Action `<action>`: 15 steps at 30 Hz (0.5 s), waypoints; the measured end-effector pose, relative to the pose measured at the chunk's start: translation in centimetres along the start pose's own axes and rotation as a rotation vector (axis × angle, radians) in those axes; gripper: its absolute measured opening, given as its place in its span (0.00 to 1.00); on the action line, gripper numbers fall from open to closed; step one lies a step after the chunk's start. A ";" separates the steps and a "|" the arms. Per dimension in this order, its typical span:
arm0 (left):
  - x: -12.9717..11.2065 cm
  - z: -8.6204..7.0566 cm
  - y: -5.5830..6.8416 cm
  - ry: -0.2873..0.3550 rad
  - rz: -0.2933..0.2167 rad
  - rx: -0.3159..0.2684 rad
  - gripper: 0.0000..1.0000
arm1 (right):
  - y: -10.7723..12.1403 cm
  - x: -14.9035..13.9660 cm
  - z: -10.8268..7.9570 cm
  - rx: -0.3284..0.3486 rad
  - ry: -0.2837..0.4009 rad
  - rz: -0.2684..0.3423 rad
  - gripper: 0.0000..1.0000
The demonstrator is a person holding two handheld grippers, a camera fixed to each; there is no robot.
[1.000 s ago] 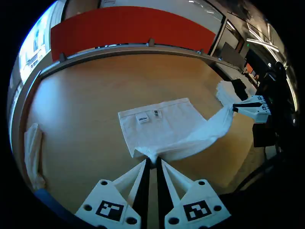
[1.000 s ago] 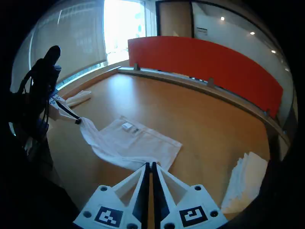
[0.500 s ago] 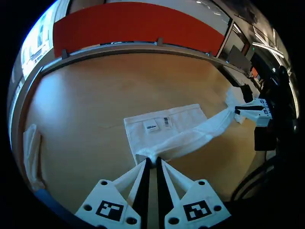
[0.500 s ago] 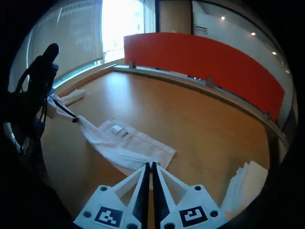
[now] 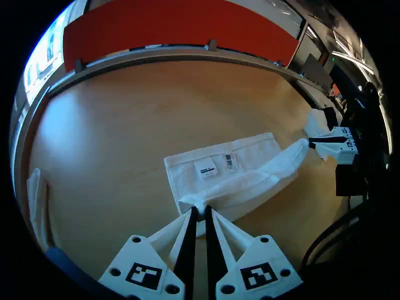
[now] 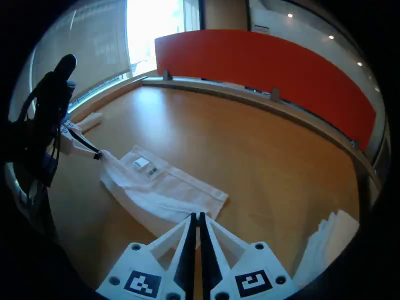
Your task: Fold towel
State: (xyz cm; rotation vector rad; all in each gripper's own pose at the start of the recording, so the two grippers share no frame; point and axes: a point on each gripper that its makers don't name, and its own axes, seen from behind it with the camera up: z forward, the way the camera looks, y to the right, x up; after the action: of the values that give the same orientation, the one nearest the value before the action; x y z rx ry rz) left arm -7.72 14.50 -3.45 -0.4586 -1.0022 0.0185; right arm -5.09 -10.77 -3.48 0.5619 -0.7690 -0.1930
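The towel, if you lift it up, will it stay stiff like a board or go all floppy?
Probably floppy: the towel sags and creases between the left gripper and right gripper pinching its corners. Likely light, since two small pinches hold up that edge. It shouldn't roll; the rest lies flat on the table.

The towel [image 5: 240, 172] is white, the table [image 5: 125, 115] honey-brown wood (the partition [image 5: 175, 25] red).

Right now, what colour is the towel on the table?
The towel is plain white; the left gripper view shows it best.
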 end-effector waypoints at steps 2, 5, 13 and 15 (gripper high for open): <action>-0.1 0.5 -0.2 -0.009 -0.001 0.001 0.12 | 0.2 -0.3 0.5 0.000 -0.008 0.007 0.04; -0.3 1.2 -0.5 -0.022 -0.002 0.001 0.12 | 0.5 -0.7 1.2 -0.001 -0.020 0.015 0.04; -0.6 2.9 -1.2 -0.050 -0.006 0.007 0.13 | 1.0 -1.3 2.8 -0.008 -0.038 0.039 0.04; -0.6 3.3 -1.4 -0.054 -0.009 0.010 0.13 | 1.1 -1.4 3.1 -0.010 -0.039 0.045 0.04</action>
State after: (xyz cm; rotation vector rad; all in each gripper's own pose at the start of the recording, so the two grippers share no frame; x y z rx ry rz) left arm -11.00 14.31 -1.94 -0.4468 -1.0566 0.0278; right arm -8.30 -10.63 -1.86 0.5319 -0.8177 -0.1667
